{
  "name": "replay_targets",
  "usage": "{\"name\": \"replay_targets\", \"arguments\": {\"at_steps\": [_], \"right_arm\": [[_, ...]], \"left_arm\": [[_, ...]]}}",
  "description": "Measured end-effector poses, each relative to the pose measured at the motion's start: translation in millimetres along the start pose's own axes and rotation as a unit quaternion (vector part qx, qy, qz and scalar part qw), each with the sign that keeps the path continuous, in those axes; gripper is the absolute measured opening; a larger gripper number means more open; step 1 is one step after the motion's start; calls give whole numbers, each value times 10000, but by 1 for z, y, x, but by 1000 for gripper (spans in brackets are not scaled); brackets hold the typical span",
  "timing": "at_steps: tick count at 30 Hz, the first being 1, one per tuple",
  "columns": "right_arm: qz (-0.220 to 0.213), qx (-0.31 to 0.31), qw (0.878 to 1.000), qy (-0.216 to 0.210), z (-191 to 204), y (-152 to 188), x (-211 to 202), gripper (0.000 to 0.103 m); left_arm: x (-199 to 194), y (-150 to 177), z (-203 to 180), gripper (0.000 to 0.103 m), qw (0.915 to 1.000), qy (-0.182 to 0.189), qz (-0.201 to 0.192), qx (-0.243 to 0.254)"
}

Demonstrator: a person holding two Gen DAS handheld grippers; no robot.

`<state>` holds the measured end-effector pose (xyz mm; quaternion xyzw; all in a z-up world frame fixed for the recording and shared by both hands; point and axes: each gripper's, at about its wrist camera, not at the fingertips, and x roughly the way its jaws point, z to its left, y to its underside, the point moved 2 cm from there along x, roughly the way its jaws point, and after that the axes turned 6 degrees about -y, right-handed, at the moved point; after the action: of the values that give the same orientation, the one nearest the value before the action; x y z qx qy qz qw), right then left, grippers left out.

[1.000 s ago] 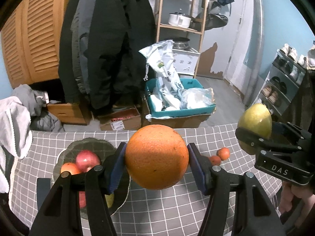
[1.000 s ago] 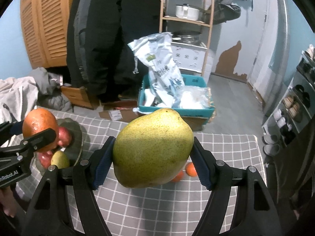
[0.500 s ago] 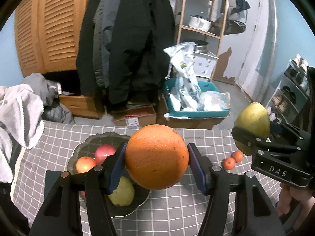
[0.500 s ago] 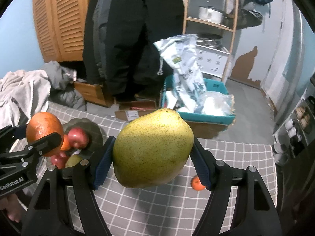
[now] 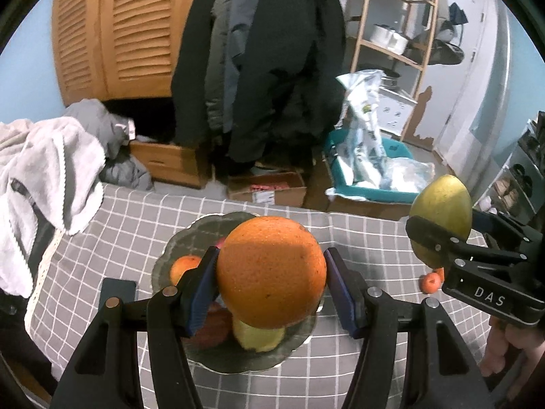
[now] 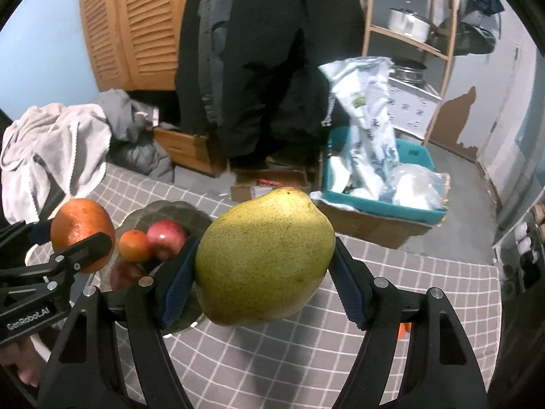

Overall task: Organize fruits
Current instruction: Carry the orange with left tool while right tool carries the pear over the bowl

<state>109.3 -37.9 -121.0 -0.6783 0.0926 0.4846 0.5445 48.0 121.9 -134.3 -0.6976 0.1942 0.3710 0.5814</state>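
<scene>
Our left tool (image 5: 270,288) pinches the orange (image 5: 270,271) between its blue pads, and our right tool (image 6: 264,281) pinches the pear (image 6: 264,260) in the same way, so both tools are pressed against fruit and both fruits hang in the air above the worktop (image 5: 136,218). Compared with a second ago, the glass bowl (image 5: 190,235) now lies directly under the orange in the left view, where before it was to the lower left, so we have carried the orange over the bowl. In the right view the bowl has also come nearer to the pear, but it is still to the left of it. The bowl already holds a small orange fruit (image 6: 134,245), a red apple (image 6: 165,235) and a green fruit (image 5: 257,337). We judge that the orange is ready to go down and be released, and that the pear follows. Two small tangerines (image 5: 431,281) wait on the checked cloth near the right tool.
</scene>
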Motion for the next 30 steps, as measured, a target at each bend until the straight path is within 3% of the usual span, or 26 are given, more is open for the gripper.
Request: {"name": "replay_targets", "arguments": {"at_steps": [19, 30], "right_arm": [[503, -253, 9980, -280, 45, 4, 69, 74], [919, -180, 9947, -429, 49, 17, 113, 74]], "left_arm": [[52, 21, 58, 63, 9970, -442, 500, -382], [89, 40, 66, 63, 9936, -510, 916, -416]]}}
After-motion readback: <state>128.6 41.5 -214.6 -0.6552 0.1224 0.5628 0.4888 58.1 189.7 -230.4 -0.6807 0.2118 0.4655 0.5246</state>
